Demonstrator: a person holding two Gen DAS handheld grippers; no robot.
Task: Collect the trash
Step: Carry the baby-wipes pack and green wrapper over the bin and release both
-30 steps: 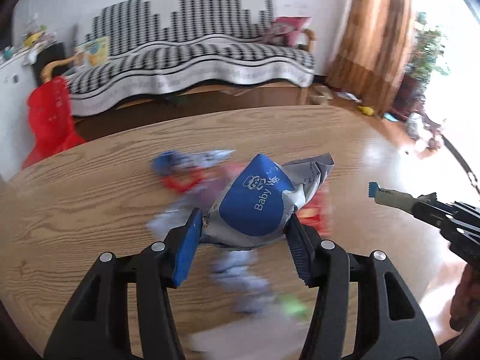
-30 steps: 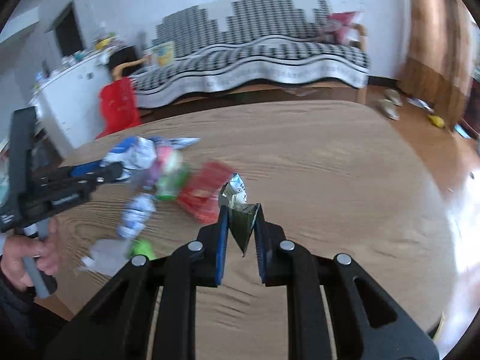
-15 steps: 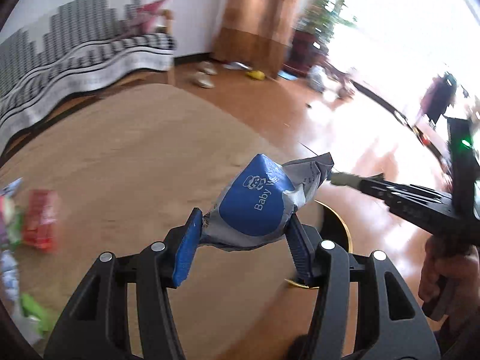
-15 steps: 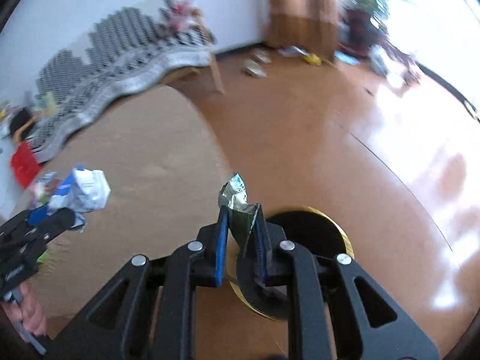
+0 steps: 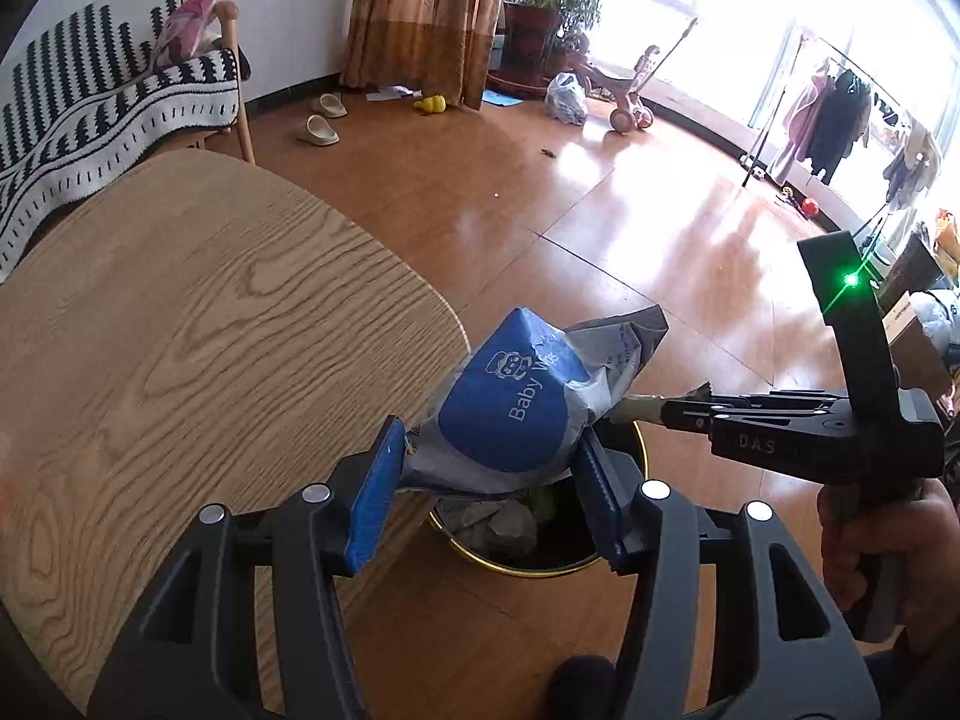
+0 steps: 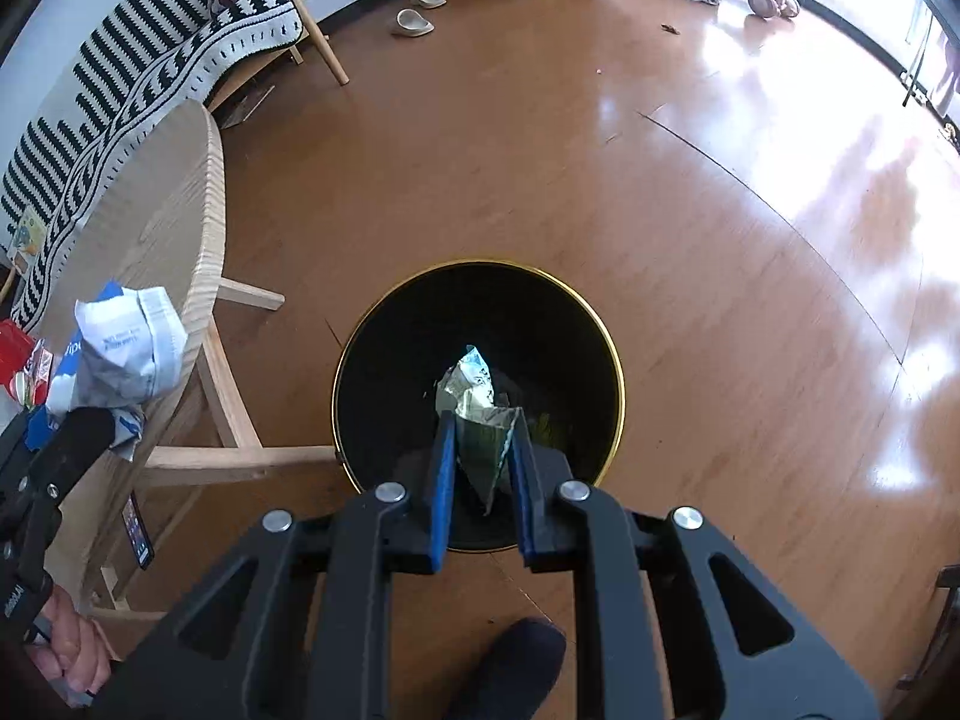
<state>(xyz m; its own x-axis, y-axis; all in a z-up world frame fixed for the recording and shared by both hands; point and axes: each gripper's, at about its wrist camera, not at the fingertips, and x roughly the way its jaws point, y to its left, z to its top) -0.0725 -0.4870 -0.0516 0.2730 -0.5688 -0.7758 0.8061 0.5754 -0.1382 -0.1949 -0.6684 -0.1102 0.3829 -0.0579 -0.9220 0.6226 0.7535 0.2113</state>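
Note:
My left gripper (image 5: pixel 489 480) is shut on a crumpled blue and white baby wipes pack (image 5: pixel 522 408), held above the table's edge and the rim of a black bin with a gold rim (image 5: pixel 540 564). The pack also shows at the left of the right wrist view (image 6: pixel 126 348). My right gripper (image 6: pixel 480 468) is shut on a small green and silver wrapper (image 6: pixel 480 420), held right over the open bin (image 6: pixel 372 324). The right gripper shows in the left wrist view (image 5: pixel 666 411), just right of the pack.
The round wooden table (image 5: pixel 180 330) is at the left, its legs (image 6: pixel 228 408) beside the bin. More wrappers (image 6: pixel 18 360) lie on it. A phone (image 6: pixel 137 531) lies on the floor under it. A striped sofa (image 5: pixel 108 114) stands behind. Slippers (image 5: pixel 318 129) and toys lie on the wooden floor.
Both grippers have swung right from the table's trash pile to the bin on the floor, each still holding its item. The right gripper now hangs directly over the bin's opening.

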